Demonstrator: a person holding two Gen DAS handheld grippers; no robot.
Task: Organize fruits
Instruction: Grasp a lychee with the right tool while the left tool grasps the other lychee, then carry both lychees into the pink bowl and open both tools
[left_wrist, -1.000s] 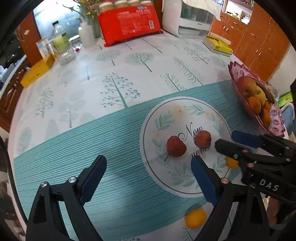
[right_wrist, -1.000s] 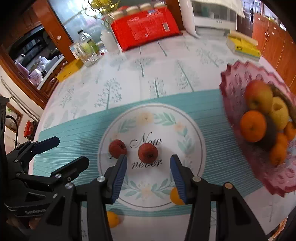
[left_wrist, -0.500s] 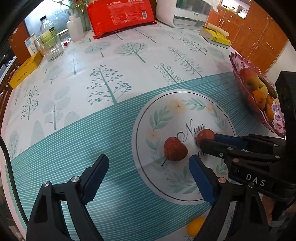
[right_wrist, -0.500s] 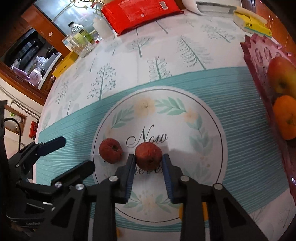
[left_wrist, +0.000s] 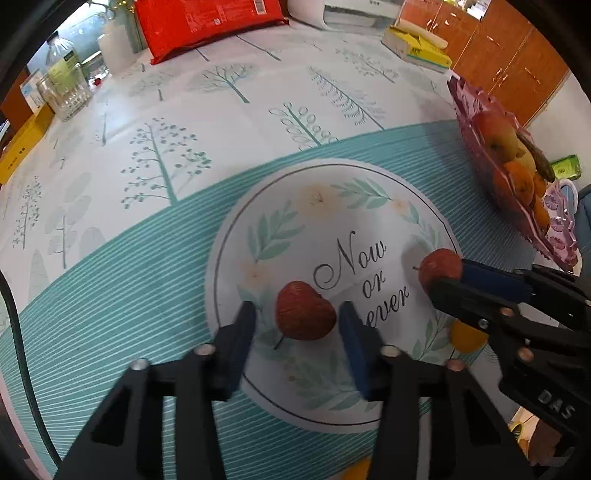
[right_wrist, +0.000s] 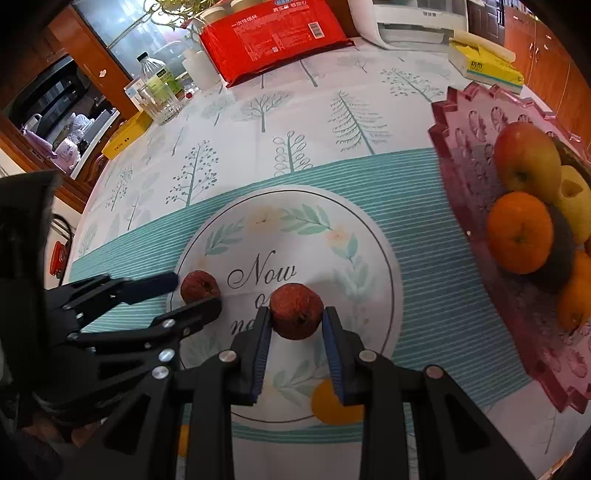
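Note:
Two small red fruits lie on the round "Now or never" print of the tablecloth. My left gripper (left_wrist: 295, 314) straddles the left red fruit (left_wrist: 304, 312); its jaws are close around it with a small gap on the left side. My right gripper (right_wrist: 295, 314) is shut on the right red fruit (right_wrist: 295, 311), which also shows in the left wrist view (left_wrist: 439, 267). The left fruit shows in the right wrist view (right_wrist: 199, 286) between the left gripper's fingers. A pink fruit bowl (right_wrist: 469, 147) with an apple and oranges stands to the right.
A small orange fruit (right_wrist: 334, 404) lies near the table's front edge under my right gripper; another (left_wrist: 467, 336) shows in the left view. A red package (right_wrist: 273, 37), bottles and a glass (right_wrist: 160, 99), a yellow box (right_wrist: 484, 62) stand at the back.
Both grippers moved forward and down. The right gripper closed on the right red fruit. The left gripper's jaws narrowed around the left red fruit.

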